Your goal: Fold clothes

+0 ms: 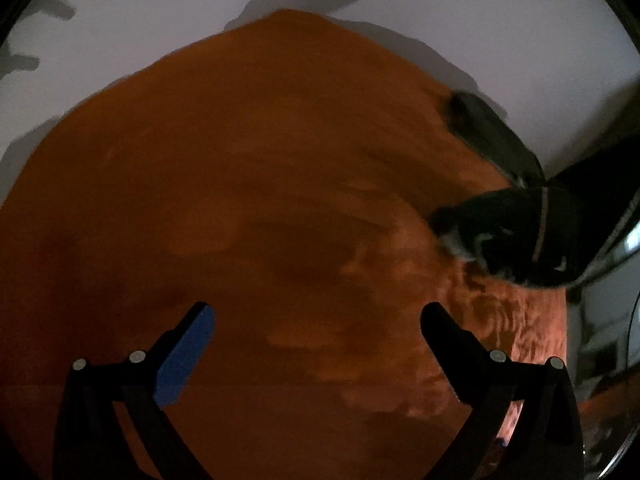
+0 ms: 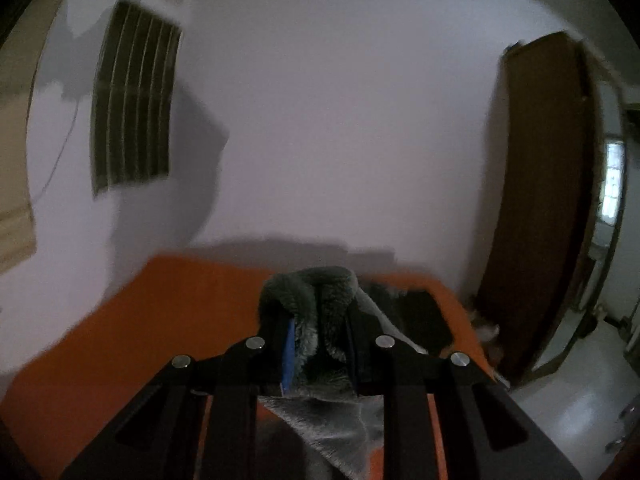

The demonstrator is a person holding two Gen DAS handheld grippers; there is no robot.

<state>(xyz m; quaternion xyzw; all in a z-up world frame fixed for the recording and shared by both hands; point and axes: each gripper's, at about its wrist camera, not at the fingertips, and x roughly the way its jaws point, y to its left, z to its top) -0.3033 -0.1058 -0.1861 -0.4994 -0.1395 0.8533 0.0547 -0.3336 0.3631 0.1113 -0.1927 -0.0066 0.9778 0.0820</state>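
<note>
The left tool [image 1: 318, 320] stood wide apart over a broad orange cloth-covered surface [image 1: 240, 200], with nothing between its two black fingers; one finger carried a blue pad [image 1: 184, 360]. At the right side of this view a dark garment [image 1: 516, 236] lay on the orange surface, partly blurred, so its shape was hard to read.

The right tool [image 2: 320, 344] was narrow and clamped on a dark grey fluffy garment with a fur-like edge [image 2: 316, 292]. The fluffy fabric bunched up between the fingers and rose above them, and a smooth silvery-grey part of the same garment [image 2: 336, 420] hung below the tool. The rest of it trailed down toward the orange surface behind.

Beyond were a pale wall [image 2: 340, 120], a barred window [image 2: 132, 108] at the left and a brown wooden door [image 2: 544, 200] at the right.
</note>
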